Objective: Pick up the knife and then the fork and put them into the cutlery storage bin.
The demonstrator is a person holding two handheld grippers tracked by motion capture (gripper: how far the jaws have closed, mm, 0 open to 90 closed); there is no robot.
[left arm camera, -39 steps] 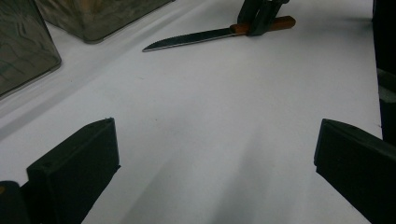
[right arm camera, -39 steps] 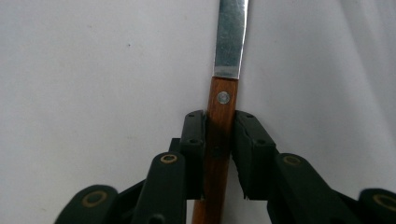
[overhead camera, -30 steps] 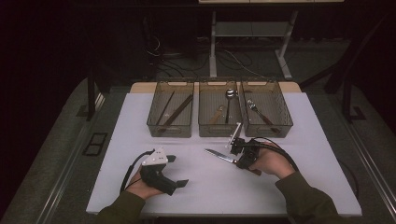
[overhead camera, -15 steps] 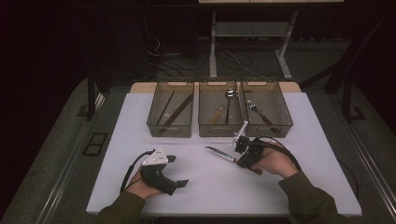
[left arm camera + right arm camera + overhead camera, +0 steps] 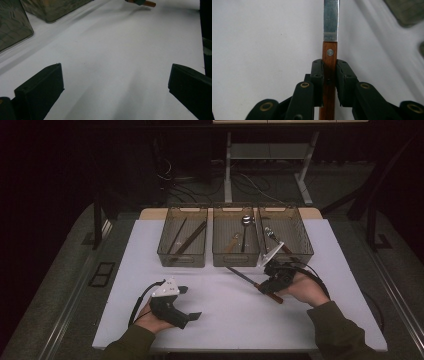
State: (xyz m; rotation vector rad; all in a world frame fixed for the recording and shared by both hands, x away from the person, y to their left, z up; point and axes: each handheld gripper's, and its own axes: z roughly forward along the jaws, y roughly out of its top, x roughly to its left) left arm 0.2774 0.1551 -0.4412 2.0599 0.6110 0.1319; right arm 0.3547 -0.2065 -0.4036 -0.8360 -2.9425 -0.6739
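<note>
High view: no writing can be read. The right gripper holds a knife by its wooden handle, just in front of the middle bin, blade slanting toward that bin. The left gripper rests on the surface, well left of the knife.

Left gripper view: jaws wide apart, nothing between them.

Right gripper view: jaws clamp the knife handle, nearly closed.

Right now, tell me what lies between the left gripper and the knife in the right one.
Nothing: in the high view, bare white table separates the left gripper from the knife clamped by the right gripper.
</note>
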